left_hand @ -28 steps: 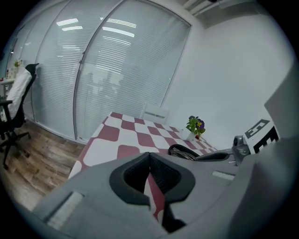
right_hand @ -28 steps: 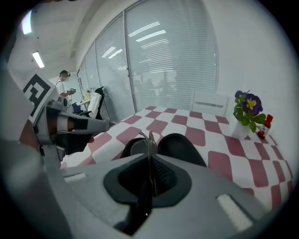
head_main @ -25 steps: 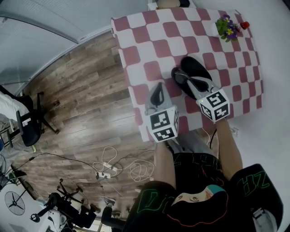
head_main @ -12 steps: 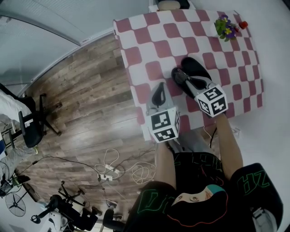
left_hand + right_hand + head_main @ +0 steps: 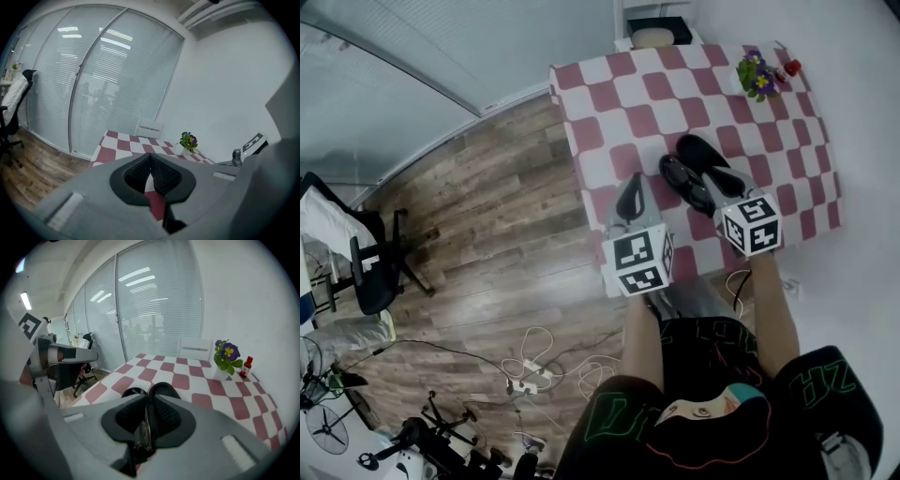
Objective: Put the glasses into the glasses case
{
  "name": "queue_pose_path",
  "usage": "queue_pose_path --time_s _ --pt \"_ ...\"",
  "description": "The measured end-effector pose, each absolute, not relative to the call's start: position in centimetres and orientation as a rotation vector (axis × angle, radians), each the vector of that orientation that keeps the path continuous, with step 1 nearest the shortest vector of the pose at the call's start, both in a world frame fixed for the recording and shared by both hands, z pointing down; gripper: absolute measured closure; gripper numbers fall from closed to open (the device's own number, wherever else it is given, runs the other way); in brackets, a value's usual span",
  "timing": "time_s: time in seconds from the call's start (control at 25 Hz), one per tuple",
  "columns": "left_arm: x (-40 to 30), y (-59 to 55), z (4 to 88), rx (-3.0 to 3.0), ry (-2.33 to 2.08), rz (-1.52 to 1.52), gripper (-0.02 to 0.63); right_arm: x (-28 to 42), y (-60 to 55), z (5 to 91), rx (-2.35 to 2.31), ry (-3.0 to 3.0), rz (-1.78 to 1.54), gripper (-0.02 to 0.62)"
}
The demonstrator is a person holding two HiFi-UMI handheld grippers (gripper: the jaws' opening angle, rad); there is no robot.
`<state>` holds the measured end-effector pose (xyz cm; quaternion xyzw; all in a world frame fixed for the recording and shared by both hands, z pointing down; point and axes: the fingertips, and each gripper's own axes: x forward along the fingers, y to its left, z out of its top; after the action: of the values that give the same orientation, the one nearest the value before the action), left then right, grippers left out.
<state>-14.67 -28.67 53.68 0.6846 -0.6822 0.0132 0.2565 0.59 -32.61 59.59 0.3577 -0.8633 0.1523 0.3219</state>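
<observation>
- Grey plastic left gripper (image 5: 629, 192): fingers (image 5: 165, 174) pressed together on nothing, above the near left part of the red-and-white checked bench (image 5: 619, 89).
- Dark glasses (image 5: 684, 181) just left of the black glasses case (image 5: 703, 153); thin metal temple pinched between the fingers (image 5: 166, 416) of the right gripper (image 5: 715, 183), lenses out past the fingertips.
- Inside of the case: cannot tell.
- At the far right corner: white pot of purple flowers (image 5: 757, 73), small red bottle (image 5: 791, 67) beside it.
</observation>
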Motion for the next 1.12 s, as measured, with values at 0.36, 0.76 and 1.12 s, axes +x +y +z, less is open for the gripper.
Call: queue_pose_path --time_s 0.36,0.76,1.12 --pt "-15.0 -30.4 47.7 1.992 -1.915 -0.006 0.598 2.4 -34.8 52.4 1.176 -2.376 0.348 0.592" --pt "-14.9 -32.6 39.8 2.165 -1.983 -0.057 0.597 2.7 -37.5 44.0 1.331 -2.488 0.188 0.592" --pt "-15.2 -33.4 35.5 2.255 -2.055 -0.061 0.598 2.5 -38.9 36.9 1.465 -2.608 0.041 0.592"
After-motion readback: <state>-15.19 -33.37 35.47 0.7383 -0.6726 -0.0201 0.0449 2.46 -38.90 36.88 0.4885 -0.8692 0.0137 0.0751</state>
